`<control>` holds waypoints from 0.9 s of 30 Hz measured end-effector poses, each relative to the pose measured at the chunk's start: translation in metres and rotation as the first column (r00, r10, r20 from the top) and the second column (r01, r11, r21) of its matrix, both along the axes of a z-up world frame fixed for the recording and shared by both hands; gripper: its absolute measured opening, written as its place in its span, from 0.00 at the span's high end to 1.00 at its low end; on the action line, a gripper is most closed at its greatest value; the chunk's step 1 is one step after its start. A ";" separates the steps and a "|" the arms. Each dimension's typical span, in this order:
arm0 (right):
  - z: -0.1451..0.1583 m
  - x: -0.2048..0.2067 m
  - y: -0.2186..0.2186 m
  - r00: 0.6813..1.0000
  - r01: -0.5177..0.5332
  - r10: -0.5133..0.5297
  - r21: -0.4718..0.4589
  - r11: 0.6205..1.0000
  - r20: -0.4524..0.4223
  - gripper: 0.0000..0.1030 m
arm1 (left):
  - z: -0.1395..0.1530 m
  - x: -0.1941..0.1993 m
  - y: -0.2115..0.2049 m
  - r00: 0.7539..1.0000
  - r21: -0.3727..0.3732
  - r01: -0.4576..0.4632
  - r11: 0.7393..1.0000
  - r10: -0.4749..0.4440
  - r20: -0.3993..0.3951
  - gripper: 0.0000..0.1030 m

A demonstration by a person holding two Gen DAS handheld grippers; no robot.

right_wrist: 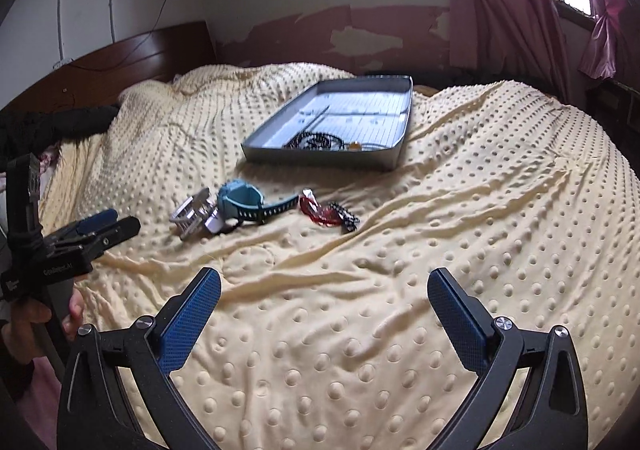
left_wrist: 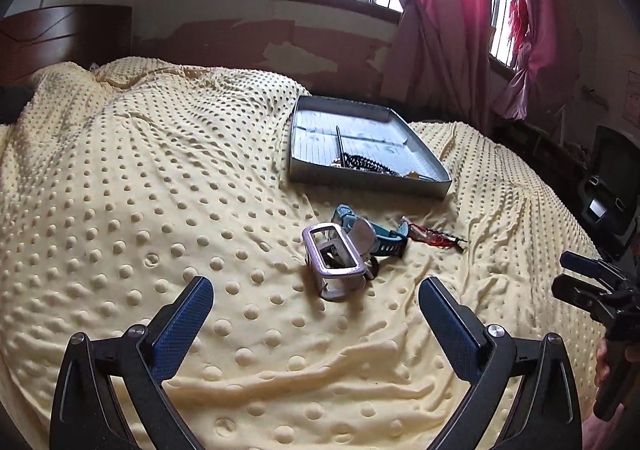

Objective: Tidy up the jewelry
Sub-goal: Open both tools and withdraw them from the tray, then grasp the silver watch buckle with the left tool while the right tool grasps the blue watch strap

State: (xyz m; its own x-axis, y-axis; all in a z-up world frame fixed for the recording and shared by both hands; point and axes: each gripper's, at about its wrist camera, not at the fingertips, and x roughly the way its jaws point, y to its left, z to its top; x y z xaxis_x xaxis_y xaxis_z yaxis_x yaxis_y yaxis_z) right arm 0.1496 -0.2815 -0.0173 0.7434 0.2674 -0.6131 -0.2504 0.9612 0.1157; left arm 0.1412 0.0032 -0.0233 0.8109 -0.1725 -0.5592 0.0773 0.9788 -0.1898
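So both claws, left claw (left_wrist: 316,298) and right claw (right_wrist: 324,290), are held spread wide over the bumpy yellow blanket (left_wrist: 120,190), nothing gripped.

text: "GenRobot.AI" | on: left tool (right_wrist: 108,224) body, right wrist view | smaller label below: unreadable

tray (left_wrist: 424,176) near wall hides jewelry | right tool (left_wrist: 592,282) cut off by edge

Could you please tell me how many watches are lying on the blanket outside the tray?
2. A teal watch and a silver-cased one touching it lie together in front of the tray. Others may be hidden among the tray's jewelry.
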 end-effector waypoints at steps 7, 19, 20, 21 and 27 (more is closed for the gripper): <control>-0.016 0.030 0.002 0.999 -0.015 0.014 -0.013 1.000 -0.042 0.01 | -0.008 0.021 -0.006 0.997 0.020 0.051 0.999 -0.050 -0.051 0.00; -0.028 0.056 0.029 0.993 -0.094 0.095 0.027 0.995 -0.067 0.15 | -0.014 0.046 -0.005 0.991 -0.071 0.093 0.993 -0.099 -0.088 0.23; -0.029 0.059 0.032 0.992 -0.105 0.107 0.020 0.994 -0.067 0.17 | -0.015 0.048 -0.005 0.990 -0.076 0.093 0.993 -0.100 -0.095 0.24; -0.031 0.062 0.037 0.991 -0.115 0.115 0.008 0.993 -0.070 0.19 | -0.017 0.050 -0.005 0.989 -0.082 0.094 0.992 -0.102 -0.102 0.26; -0.037 0.077 0.047 0.986 -0.133 0.134 0.022 0.991 -0.097 0.32 | -0.023 0.058 -0.004 0.985 -0.121 0.096 0.988 -0.112 -0.128 0.38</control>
State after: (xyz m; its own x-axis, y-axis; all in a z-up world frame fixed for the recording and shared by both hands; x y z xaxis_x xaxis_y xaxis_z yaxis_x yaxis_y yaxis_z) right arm 0.2262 -0.2345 -0.0547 0.6370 0.3699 -0.6764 -0.3631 0.9179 0.1600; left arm 0.1994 -0.0010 -0.0461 0.7042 -0.3205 -0.6336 0.1438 0.9382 -0.3147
